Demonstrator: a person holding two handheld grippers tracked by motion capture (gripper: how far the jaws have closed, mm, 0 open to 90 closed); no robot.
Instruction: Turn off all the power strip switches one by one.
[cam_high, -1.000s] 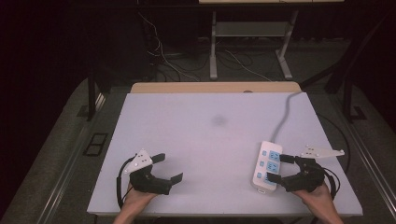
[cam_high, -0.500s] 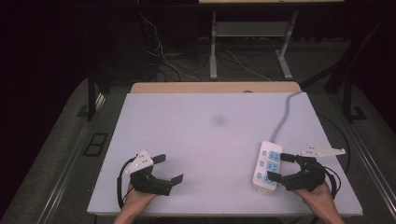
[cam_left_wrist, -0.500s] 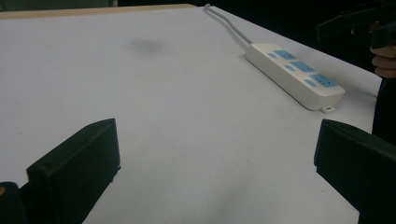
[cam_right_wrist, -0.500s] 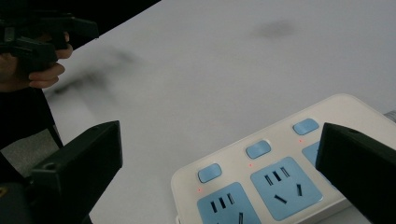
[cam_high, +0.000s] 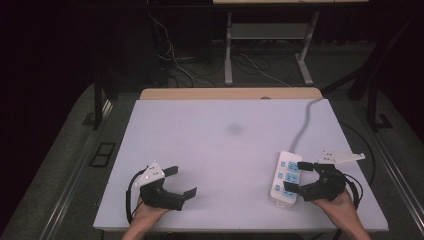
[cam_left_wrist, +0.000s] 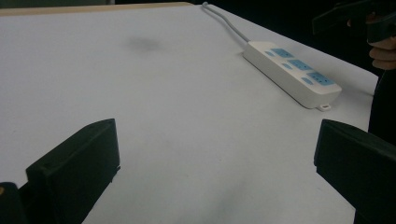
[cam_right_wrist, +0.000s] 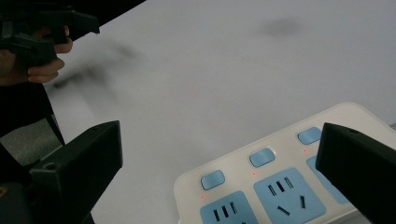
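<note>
The white power strip (cam_high: 288, 178) lies flat near the table's (cam_high: 220, 150) right front corner — rigid, smooth plastic, probably light; best taken across its narrow sides. Its cord (cam_high: 305, 125) trails off the far edge and may drag. The right gripper (cam_high: 301, 178) hangs wide open just beside it, empty; the left gripper (cam_high: 180, 182) gapes empty too, well apart — nothing between them

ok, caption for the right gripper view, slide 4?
Open right gripper hovering by a white power strip, blue switches beside red indicator lights.
</note>
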